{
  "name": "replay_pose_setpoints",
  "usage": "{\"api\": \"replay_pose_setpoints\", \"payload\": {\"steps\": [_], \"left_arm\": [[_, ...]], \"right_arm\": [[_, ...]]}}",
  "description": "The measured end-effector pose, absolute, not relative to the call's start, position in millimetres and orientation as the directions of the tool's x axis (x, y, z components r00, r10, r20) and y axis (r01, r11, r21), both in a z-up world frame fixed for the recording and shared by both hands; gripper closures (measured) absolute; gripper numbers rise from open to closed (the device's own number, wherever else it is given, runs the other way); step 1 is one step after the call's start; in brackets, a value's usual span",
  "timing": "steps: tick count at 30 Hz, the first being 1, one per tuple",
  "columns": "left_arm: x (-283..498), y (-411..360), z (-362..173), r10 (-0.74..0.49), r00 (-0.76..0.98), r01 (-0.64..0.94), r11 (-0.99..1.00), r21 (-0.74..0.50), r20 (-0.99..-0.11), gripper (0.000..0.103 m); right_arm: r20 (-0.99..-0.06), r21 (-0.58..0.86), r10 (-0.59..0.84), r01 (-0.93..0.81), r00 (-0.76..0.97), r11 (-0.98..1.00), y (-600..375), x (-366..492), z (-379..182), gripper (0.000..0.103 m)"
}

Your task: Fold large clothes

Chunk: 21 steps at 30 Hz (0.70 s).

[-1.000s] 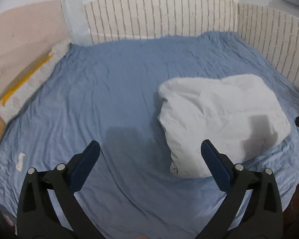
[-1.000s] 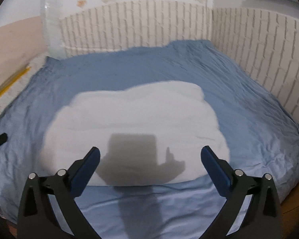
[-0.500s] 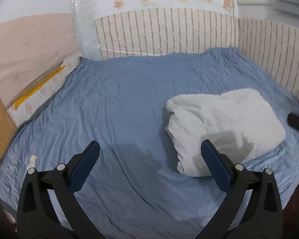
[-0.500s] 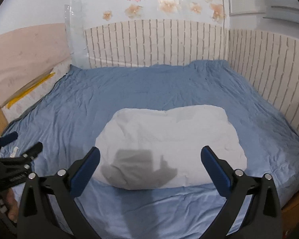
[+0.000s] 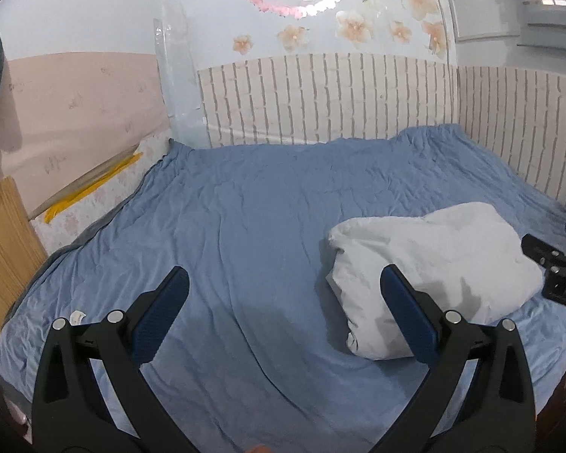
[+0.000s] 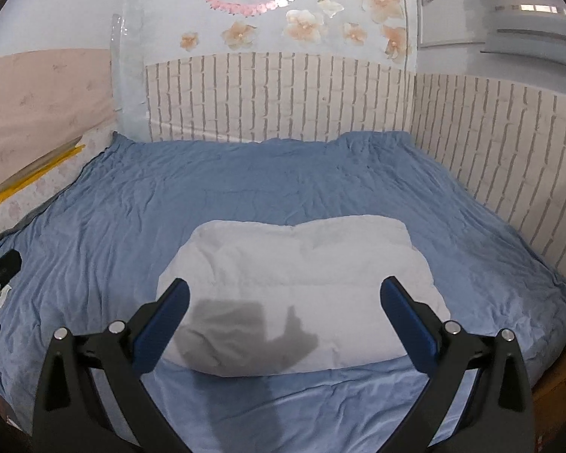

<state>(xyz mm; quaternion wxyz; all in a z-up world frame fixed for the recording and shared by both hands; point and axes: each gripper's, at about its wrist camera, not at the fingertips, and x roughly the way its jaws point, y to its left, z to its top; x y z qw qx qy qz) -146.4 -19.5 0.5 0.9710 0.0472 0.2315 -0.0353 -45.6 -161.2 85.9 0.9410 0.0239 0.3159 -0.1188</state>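
Item one: my left gripper (image 5: pixel 283 309), black frame with blue padded fingers (image 5: pixel 162 309), spread wide and holding nothing, raised over bare sheet. Item two: my right gripper (image 6: pixel 283 309), same build, also spread wide and empty. Item three: one puffy white folded garment (image 6: pixel 298 287), a rounded rectangular bundle, lying on the bed directly ahead of my right gripper, its near edge showing between the two fingers; from my left gripper it sits ahead and to the right (image 5: pixel 426 264), with the right-hand finger overlapping it in view. Neither gripper touches it. Item four: a wrinkled blue bed sheet (image 5: pixel 245 226) covering the bed under everything. Item five: a cream brick-pattern wall panel (image 6: pixel 283 98) along the far and right sides of the bed. Item six: pink flower wall stickers (image 6: pixel 305 22) above that panel.
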Motion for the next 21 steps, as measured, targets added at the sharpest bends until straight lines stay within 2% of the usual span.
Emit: {"api": "replay_pose_setpoints", "payload": {"steps": [6,21], "left_arm": [[-147,-18,0,-0.065,0.894,0.098,0.994,0.053,-0.443,0.003],[-132,-17,-13,-0.006,0.879,0.048,0.996,0.076,-0.477,0.003]], "right_arm": [[-0.602,-0.028,-0.201,0.230,0.773,0.973,-159,-44,86,0.002],[-0.616,-0.036,-0.212,0.241,0.759,0.970,-164,-41,82,0.002]]}}
